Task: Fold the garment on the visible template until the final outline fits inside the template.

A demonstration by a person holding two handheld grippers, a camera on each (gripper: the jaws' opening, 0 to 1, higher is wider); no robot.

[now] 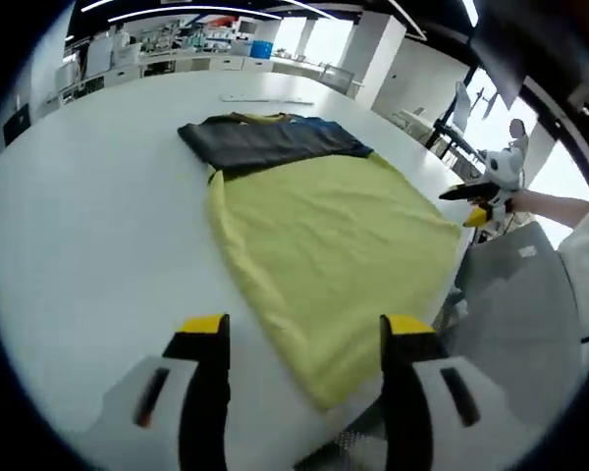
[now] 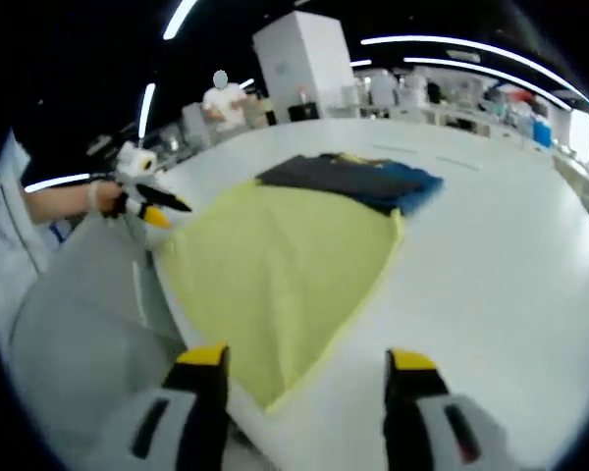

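Holding both grippers off the cloth, you are placed to choose a fold rather than make one: the left gripper (image 1: 302, 336) rises from the bottom of the left gripper view with its yellow-tipped jaws apart and nothing between them, just short of the near corner of the yellow garment (image 1: 334, 245), and the right gripper (image 2: 306, 365) stands likewise in the right gripper view, jaws apart and empty, over the near corner of the same garment (image 2: 280, 270). That garment lies flat across the middle of each frame on the white table (image 1: 88, 226), one edge near the table's rim, probably so you can reach a hem from where you stand. At its far end, toward the upper centre of the left gripper view, a dark folded cloth (image 1: 265, 140) with a blue part lies touching or overlapping it; whether it belongs to the garment I cannot tell. I cannot make out a template outline, so how near the fold is to fitting is unclear; by the spread of the cloth, I judge the folding barely begun. Counted: one yellow garment, one dark cloth, one table, two grippers. At the right of the left gripper view a grey chair (image 1: 515, 294) sits beside the table.
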